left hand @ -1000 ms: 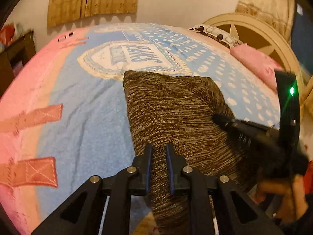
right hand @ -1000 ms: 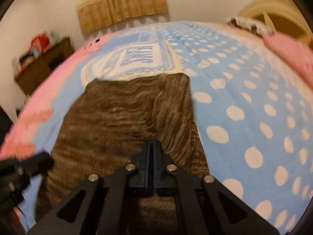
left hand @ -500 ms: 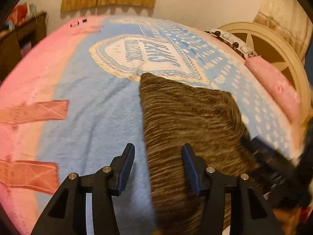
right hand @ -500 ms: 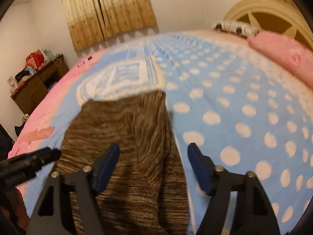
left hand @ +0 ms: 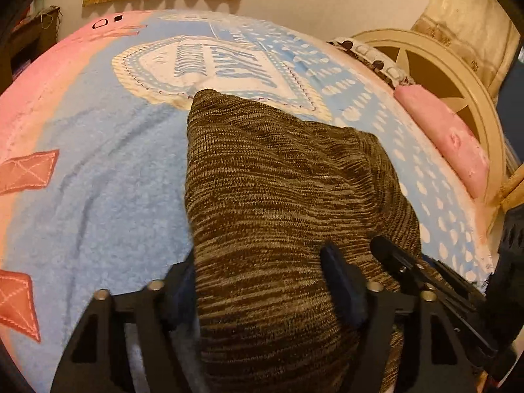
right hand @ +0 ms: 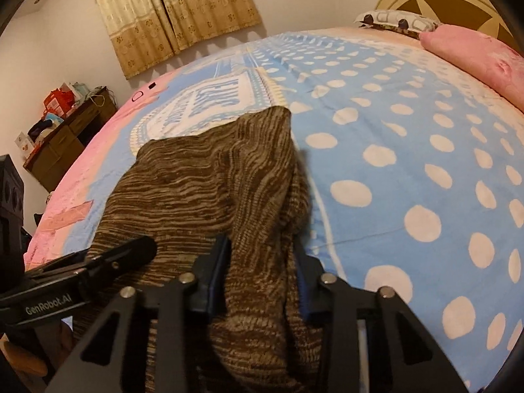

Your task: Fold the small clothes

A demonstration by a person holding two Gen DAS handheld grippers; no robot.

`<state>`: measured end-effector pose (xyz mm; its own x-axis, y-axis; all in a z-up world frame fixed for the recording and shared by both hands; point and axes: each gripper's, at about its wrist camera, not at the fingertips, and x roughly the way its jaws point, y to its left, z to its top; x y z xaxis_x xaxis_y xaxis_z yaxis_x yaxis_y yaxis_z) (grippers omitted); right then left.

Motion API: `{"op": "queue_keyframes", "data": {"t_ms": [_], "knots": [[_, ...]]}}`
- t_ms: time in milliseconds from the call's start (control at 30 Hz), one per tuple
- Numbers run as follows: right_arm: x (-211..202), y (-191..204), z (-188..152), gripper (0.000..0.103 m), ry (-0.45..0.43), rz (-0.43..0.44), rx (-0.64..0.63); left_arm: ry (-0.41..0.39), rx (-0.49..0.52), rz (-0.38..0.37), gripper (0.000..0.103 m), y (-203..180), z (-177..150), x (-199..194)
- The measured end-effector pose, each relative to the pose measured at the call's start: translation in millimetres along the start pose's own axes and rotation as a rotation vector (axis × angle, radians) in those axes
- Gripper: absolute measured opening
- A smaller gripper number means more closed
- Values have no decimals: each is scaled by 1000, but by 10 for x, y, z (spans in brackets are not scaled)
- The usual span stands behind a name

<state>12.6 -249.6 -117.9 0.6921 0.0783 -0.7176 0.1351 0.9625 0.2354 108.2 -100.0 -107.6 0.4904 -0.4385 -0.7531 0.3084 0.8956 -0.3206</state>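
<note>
Knitwear [left hand: 281,196] is counted as one brown piece, lying folded on the blue spotted blanket [right hand: 409,137] of the bed. Two grippers are seen. The left gripper [left hand: 262,281] is spread wide, with fabric between its fingers; the right gripper [right hand: 258,262] is less widely parted, with a bunched fold between its blue pads. A wooden desk [right hand: 65,137] is shown only by the right view.
</note>
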Motion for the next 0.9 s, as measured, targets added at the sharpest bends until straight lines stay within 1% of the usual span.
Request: {"op": "queue_keyframes", "data": {"t_ms": [33, 133, 167, 267, 400, 500, 567, 733, 900], "knots": [[-16, 19, -16, 35, -11, -11, -2, -6, -5, -12, 56, 18, -3, -11], [-36, 116, -23, 31, -30, -59, -25, -28, 7, -37, 47, 19, -15, -35], [-61, 180, -33, 30, -38, -89, -49, -40, 10, -44, 46, 25, -35, -56], [-131, 302, -22, 28, -60, -134, -85, -51, -3, -59, 41, 52, -31, -109], [-305, 500, -29, 27, -106, -155, -131, -90, 77, -13, 40, -78, -37, -322], [-430, 638, -51, 26, -126, -125, -139, -122, 121, 31, 40, -91, -65, -505], [-513, 777, -74, 26, -140, -99, -151, -137, 116, 37, 40, -6, -80, -676], [-619, 1238, -81, 26, -164, -8, -188, -147, 77, 64, 40, 351, -83, -1020], [-552, 1811, -34, 26, -177, 88, -257, -180, 37, 142, 40, 796, -51, -1367]]}}
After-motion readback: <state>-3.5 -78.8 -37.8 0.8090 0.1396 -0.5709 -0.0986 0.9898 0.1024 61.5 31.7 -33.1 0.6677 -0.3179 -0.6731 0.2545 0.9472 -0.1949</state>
